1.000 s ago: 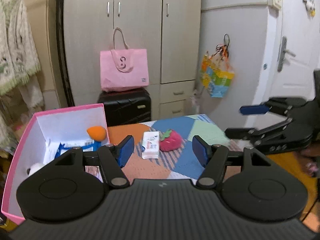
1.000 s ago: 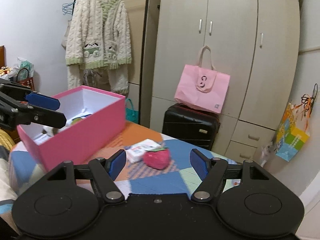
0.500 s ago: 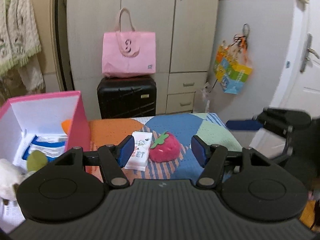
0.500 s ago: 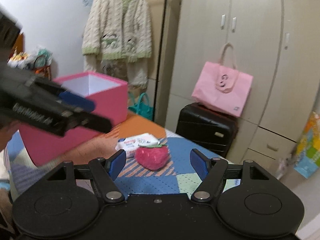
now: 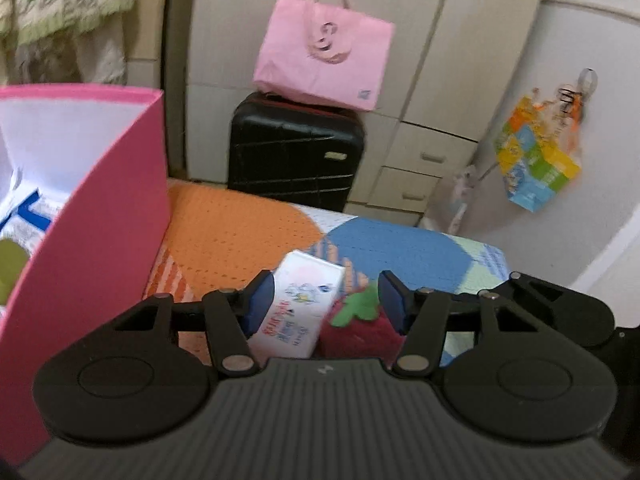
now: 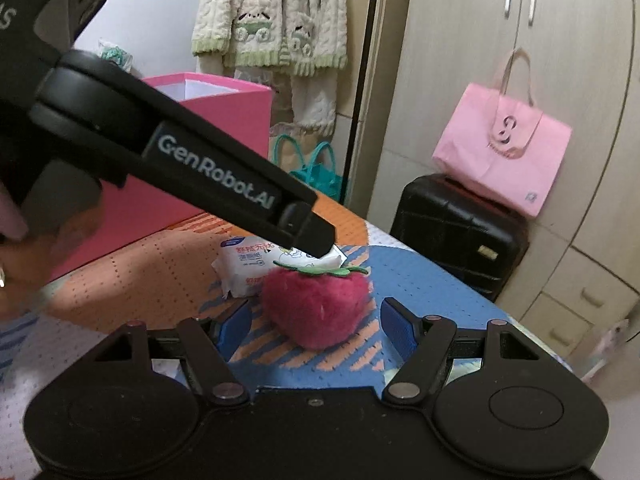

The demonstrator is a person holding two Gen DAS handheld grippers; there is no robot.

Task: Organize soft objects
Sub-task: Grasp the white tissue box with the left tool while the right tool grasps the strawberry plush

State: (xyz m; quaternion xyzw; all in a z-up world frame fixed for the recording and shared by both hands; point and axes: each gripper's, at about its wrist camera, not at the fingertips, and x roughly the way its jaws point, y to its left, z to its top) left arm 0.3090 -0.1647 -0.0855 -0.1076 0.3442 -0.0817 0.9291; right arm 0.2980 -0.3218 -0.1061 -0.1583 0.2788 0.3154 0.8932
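A white tissue pack (image 5: pixel 298 304) and a pink strawberry plush (image 5: pixel 360 324) lie side by side on the patchwork cover (image 5: pixel 240 232). My left gripper (image 5: pixel 326 300) is low over them, its jaws closing; the pack and the plush's green leaf sit between the pads, with no clear press. In the right wrist view one left finger (image 6: pixel 308 232) reaches over the tissue pack (image 6: pixel 244 264). My right gripper (image 6: pixel 316 326) is open around the strawberry plush (image 6: pixel 316 304), pads apart from it. The pink box (image 5: pixel 100 208) stands at the left with several items inside.
A black suitcase (image 5: pixel 296 148) bearing a pink tote (image 5: pixel 324 60) stands behind the bed against the wardrobe (image 6: pixel 520 80). A knitted cardigan (image 6: pixel 272 12) hangs at the left, and a colourful bag (image 5: pixel 536 160) on the right wall. A hand (image 6: pixel 16 256) holds the left gripper.
Both grippers have come down and forward toward the tissue pack and the strawberry. The left jaws have narrowed, and the left gripper now crosses the right wrist view.
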